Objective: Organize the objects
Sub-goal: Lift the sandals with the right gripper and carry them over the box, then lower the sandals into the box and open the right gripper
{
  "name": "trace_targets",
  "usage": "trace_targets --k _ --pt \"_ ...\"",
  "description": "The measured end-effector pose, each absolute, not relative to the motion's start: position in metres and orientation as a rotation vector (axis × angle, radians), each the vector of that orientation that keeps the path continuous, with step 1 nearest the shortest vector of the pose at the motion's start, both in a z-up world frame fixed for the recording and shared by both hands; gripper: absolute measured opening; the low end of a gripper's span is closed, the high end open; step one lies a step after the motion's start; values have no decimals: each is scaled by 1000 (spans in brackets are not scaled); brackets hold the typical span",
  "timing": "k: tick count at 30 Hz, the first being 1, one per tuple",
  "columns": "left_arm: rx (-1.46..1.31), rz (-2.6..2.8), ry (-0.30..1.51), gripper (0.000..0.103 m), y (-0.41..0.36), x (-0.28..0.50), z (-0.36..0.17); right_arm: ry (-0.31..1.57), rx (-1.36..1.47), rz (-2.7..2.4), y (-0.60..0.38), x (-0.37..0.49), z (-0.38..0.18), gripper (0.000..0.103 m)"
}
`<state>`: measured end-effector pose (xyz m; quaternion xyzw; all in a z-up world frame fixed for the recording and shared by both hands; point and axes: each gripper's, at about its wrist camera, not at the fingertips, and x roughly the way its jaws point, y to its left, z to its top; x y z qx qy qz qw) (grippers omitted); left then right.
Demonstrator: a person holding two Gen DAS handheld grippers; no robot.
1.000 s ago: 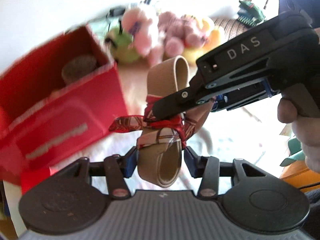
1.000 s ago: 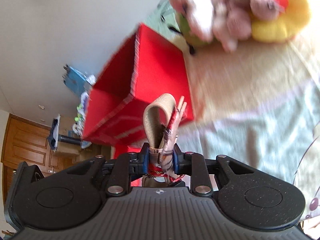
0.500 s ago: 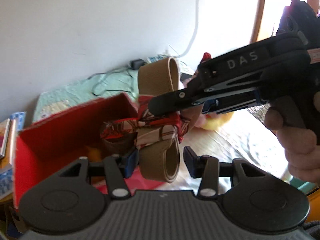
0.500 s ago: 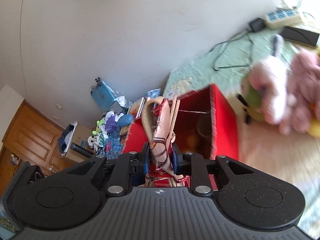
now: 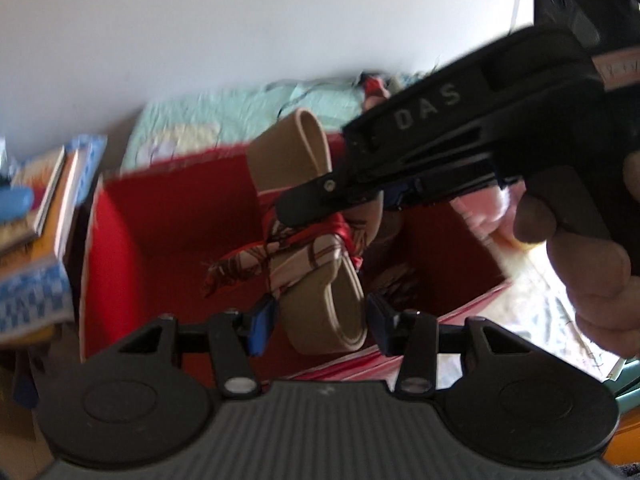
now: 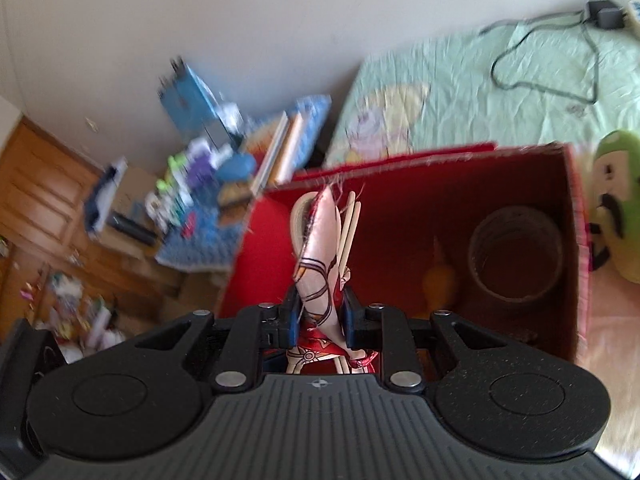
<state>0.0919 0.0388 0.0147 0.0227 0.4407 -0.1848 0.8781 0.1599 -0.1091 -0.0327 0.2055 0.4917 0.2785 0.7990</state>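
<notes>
Red box (image 6: 400, 216) on green sheet (image 6: 500, 92); white wall (image 6: 280, 20), books (image 5: 44, 208) behind.

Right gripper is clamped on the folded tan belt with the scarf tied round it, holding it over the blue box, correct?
Not quite: the box is red, not blue, as the right wrist view shows. The right gripper is clamped on the scarf-tied belt over it.

Tan belt (image 5: 316, 216) with red-and-cream patterned scarf (image 5: 280, 256); red box (image 6: 460, 216); seemingly green plush (image 6: 618, 204).
</notes>
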Motion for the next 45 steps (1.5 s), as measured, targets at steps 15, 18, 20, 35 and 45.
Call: trace_targets --k 15,18,20,35,45 --pt "-3 -422 1047 48 59 138 -28 1339 303 555 -72 199 -100 24" --pt "16 -414 1060 48 58 138 -30 1376 265 545 -66 199 -104 24" --pt "-1 -411 1079 48 63 139 -34 1376 220 520 -63 198 -103 25" --pt "-75 -374 1158 52 66 141 -54 1323 350 436 -95 188 -102 29" --pt "-44 -346 1154 54 66 141 -49 1144 450 374 -133 174 -90 28"
